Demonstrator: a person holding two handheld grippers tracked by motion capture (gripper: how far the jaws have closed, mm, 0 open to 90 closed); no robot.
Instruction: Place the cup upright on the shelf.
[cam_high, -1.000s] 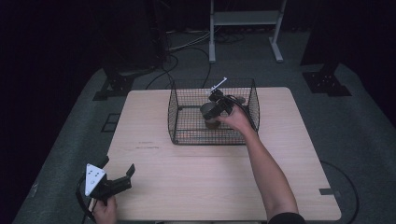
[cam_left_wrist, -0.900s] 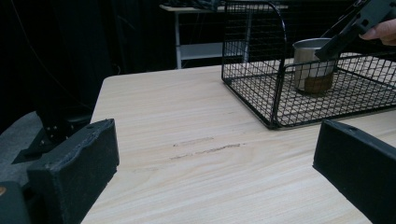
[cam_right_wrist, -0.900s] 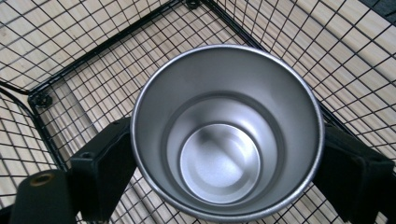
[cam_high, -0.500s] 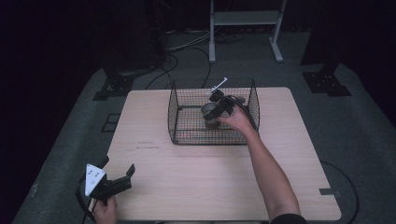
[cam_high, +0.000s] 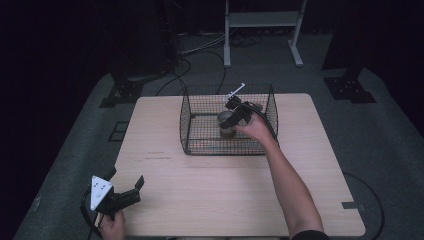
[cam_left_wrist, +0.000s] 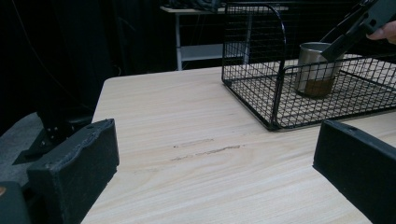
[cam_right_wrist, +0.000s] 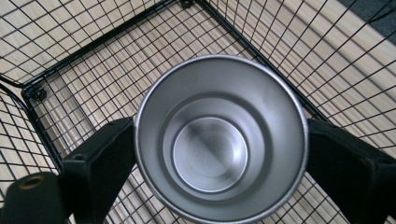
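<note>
Steel cup (cam_right_wrist: 219, 140) betw half-open R tool (cam_right_wrist: 219, 154)

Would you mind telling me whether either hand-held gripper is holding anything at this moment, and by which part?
Neither clearly holds anything. The right hand-held gripper straddles the steel cup below its rim, its jaws just opening; contact cannot be told. The left hand-held gripper is open.

- We take this for a lab: black drapes (cam_high: 60, 45) all round.
- We see floor cables (cam_high: 200, 55), stand bases (cam_high: 345, 87), one bare table (cam_high: 225, 195).
</note>
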